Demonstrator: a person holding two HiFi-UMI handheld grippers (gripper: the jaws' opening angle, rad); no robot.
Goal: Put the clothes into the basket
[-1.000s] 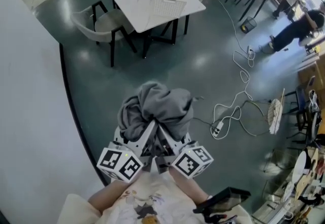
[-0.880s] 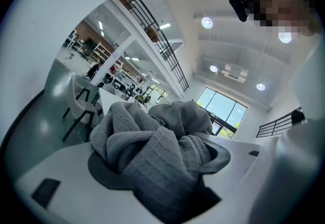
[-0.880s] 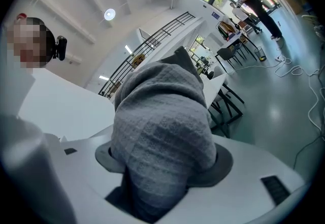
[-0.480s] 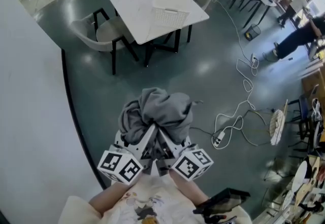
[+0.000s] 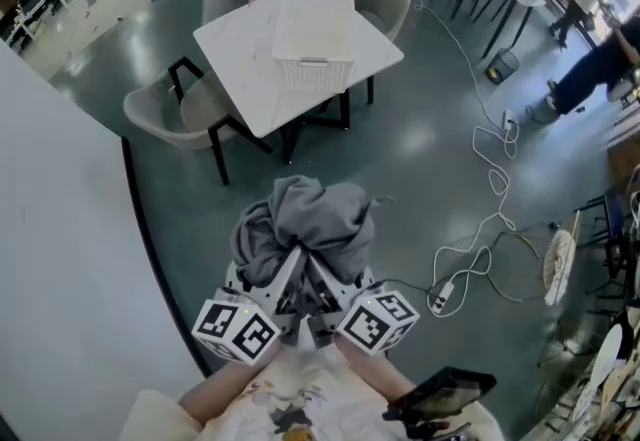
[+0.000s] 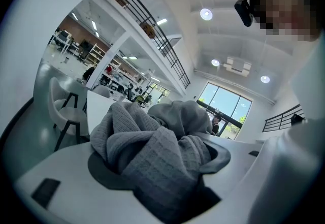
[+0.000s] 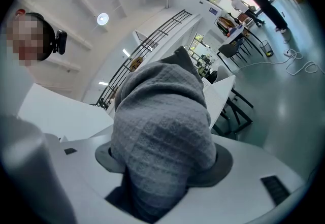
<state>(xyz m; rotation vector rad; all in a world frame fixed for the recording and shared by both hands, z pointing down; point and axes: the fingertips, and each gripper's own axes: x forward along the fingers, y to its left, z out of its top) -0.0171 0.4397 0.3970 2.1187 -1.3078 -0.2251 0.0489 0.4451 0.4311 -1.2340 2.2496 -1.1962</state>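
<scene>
both grippers clamped on grey clothes (image 5: 305, 219) | basket (image 5: 312, 47) on table, well beyond clothes | carry and drop remain

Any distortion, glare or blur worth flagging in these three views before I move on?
Head view: wide-angle bending toward the edges, soft light patches on the floor, slight blur at the right edge, grey garment sharp. Left gripper view: strong fisheye with dark corners, window washed out, garment crisp up close. Right gripper view: same fisheye and dark corners, ceiling lamp flaring, cloth weave in focus.
</scene>
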